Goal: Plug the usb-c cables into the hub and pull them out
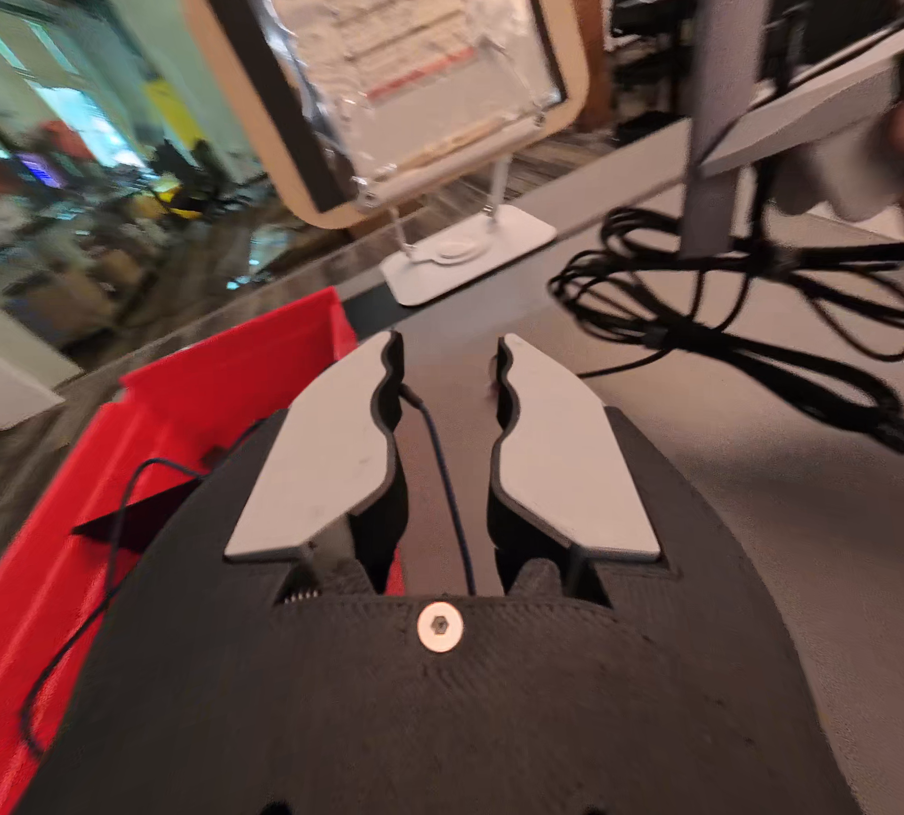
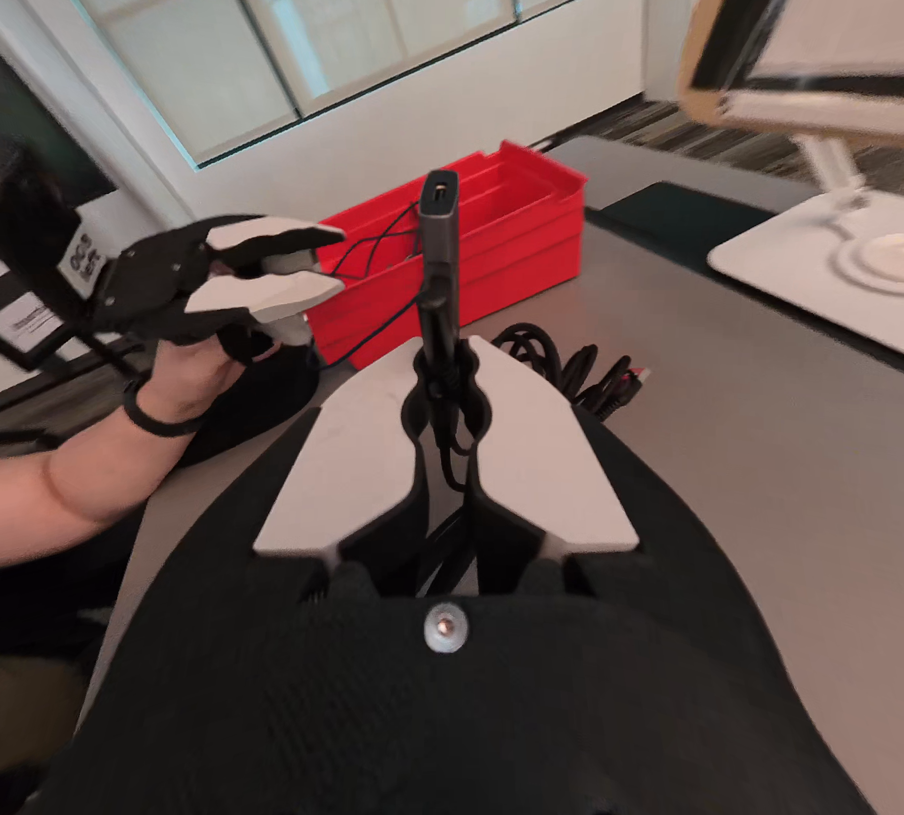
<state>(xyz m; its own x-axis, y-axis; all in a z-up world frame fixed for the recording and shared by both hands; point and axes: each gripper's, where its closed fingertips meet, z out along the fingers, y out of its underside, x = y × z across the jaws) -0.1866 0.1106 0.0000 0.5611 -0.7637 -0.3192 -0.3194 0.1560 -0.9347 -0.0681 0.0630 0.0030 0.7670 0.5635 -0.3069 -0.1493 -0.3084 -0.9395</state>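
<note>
My right gripper (image 2: 445, 351) is shut on the black lead and strain relief of the slim grey hub (image 2: 438, 224). The hub sticks out past the fingertips with its end port facing away. My left gripper (image 1: 447, 351) is open. A thin dark usb-c cable (image 1: 452, 498) runs between its fingers, and the plug end rests against the left finger's inner pad. In the right wrist view the left gripper (image 2: 342, 261) is held by a hand to the left of the hub, a short way off. The thin cable (image 2: 372, 248) trails from it into the red bin (image 2: 528, 224).
The red bin (image 1: 220, 375) stands at the grey table's (image 2: 734, 449) far left edge. A coiled black cable (image 2: 562, 361) lies beside my right gripper. A tangle of black cables (image 1: 734, 327) lies at the right. A framed screen (image 1: 391, 58) on a white stand base (image 2: 807, 263) stands behind.
</note>
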